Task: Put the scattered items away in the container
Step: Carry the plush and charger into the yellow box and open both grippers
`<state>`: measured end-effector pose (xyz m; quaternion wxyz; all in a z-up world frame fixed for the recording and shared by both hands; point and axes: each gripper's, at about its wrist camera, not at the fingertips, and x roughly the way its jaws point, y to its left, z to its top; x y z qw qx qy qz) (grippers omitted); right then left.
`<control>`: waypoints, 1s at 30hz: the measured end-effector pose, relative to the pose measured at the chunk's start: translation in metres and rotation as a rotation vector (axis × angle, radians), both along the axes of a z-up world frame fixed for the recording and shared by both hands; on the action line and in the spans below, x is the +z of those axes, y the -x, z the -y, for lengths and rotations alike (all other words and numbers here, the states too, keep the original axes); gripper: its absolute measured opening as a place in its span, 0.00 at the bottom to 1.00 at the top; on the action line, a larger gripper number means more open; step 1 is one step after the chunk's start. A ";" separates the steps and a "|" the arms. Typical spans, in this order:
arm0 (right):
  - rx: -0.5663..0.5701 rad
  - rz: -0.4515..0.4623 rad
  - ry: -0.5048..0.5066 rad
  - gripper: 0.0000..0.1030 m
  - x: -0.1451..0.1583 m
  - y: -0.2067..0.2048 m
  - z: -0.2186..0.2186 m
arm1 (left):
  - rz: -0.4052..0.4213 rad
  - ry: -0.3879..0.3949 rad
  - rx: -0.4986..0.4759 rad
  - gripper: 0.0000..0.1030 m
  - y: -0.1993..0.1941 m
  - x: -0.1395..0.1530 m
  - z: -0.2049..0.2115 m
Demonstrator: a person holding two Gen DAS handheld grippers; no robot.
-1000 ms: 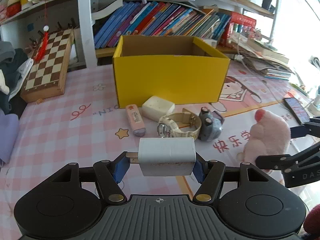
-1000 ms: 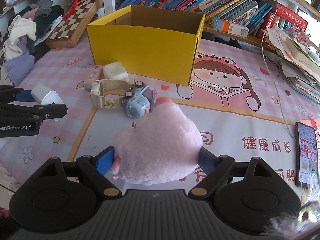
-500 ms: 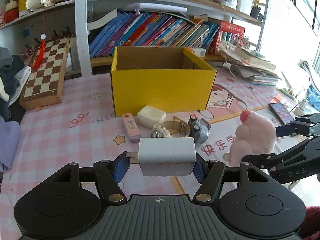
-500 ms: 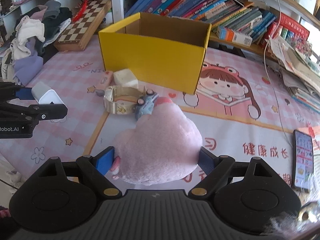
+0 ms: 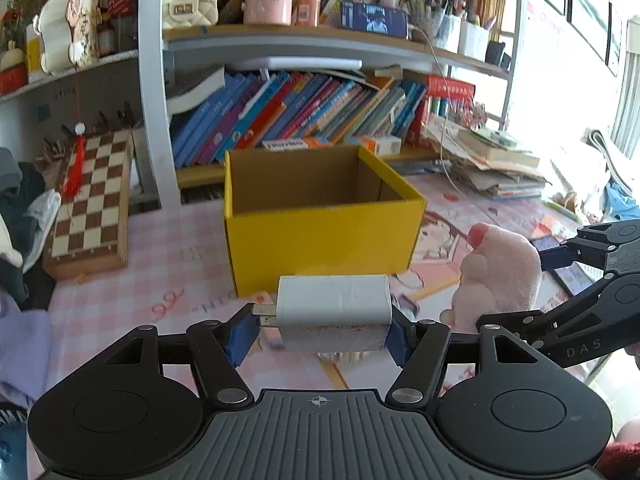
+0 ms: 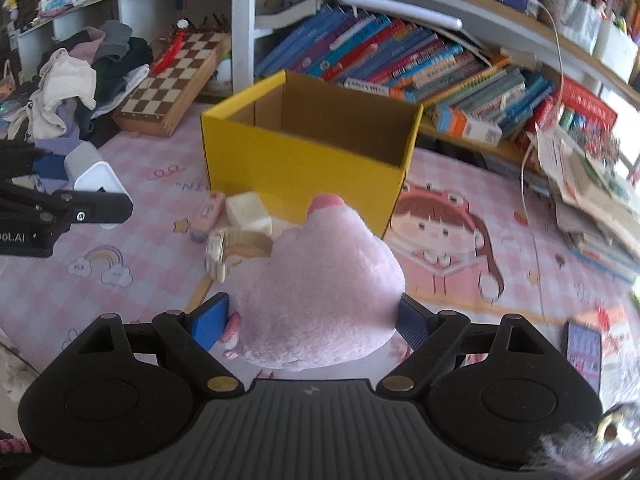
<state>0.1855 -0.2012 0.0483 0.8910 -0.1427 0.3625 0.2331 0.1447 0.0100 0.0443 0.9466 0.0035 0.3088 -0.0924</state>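
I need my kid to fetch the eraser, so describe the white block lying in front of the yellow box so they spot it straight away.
Find the open yellow box on the pink checked mat. At the foot of its near wall lies the white block, between a pink bar and a cream watch. It is the only plain white, chunky, unprinted piece there.

Bright daylight from a window (image 5: 616, 92) at far right, blown-out glare there, soft faint shadows, strong fisheye bending at edges, slight motion blur in the right wrist view
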 end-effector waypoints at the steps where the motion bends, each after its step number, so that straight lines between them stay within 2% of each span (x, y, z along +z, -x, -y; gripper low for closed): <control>1: 0.007 0.010 0.001 0.83 0.003 -0.003 -0.001 | 0.006 0.001 0.002 0.62 -0.003 0.003 -0.001; 9: 0.043 0.080 -0.013 0.83 0.030 -0.038 -0.006 | 0.058 -0.015 0.013 0.63 -0.030 0.022 0.001; 20: 0.121 0.157 -0.020 0.83 0.056 -0.106 -0.010 | 0.104 -0.058 0.023 0.63 -0.084 0.039 0.017; 25: 0.155 0.189 -0.018 0.84 0.060 -0.145 -0.014 | 0.112 -0.082 0.039 0.63 -0.115 0.040 0.021; 30: 0.195 0.209 0.031 0.84 0.050 -0.189 -0.026 | 0.107 -0.095 0.063 0.63 -0.153 0.035 0.021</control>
